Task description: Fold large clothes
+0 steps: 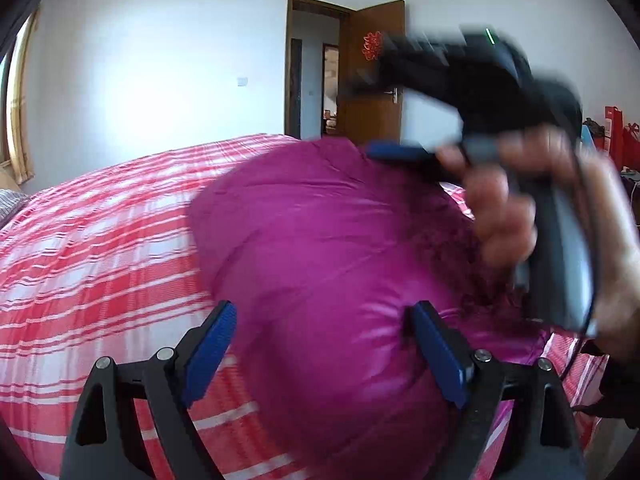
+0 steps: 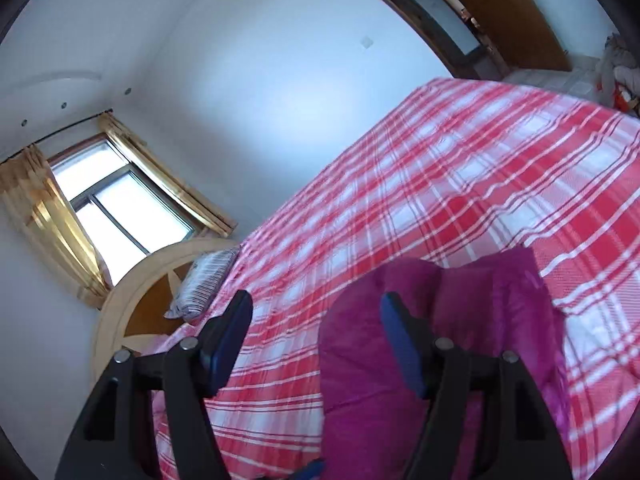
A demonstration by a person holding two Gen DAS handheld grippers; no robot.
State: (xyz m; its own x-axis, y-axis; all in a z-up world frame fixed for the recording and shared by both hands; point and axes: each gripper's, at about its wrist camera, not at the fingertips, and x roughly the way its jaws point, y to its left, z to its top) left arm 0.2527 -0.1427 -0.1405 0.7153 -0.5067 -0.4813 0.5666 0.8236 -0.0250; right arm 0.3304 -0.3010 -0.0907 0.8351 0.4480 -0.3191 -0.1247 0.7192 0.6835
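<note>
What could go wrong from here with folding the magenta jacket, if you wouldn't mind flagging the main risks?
1. Both the left gripper and right gripper stand open with no cloth between their fingers, so the puffy magenta jacket may spring back out of any fold.
2. In the left wrist view the right gripper shows above the jacket, close by and motion-blurred; the two grippers could collide.
3. The jacket's slick fabric could slide on the plaid bedspread.

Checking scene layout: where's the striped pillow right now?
Only the right wrist view shows it clearly: the striped pillow lies lower left, at the head of the plaid bed cover, against the arched wooden headboard below the window.
</note>
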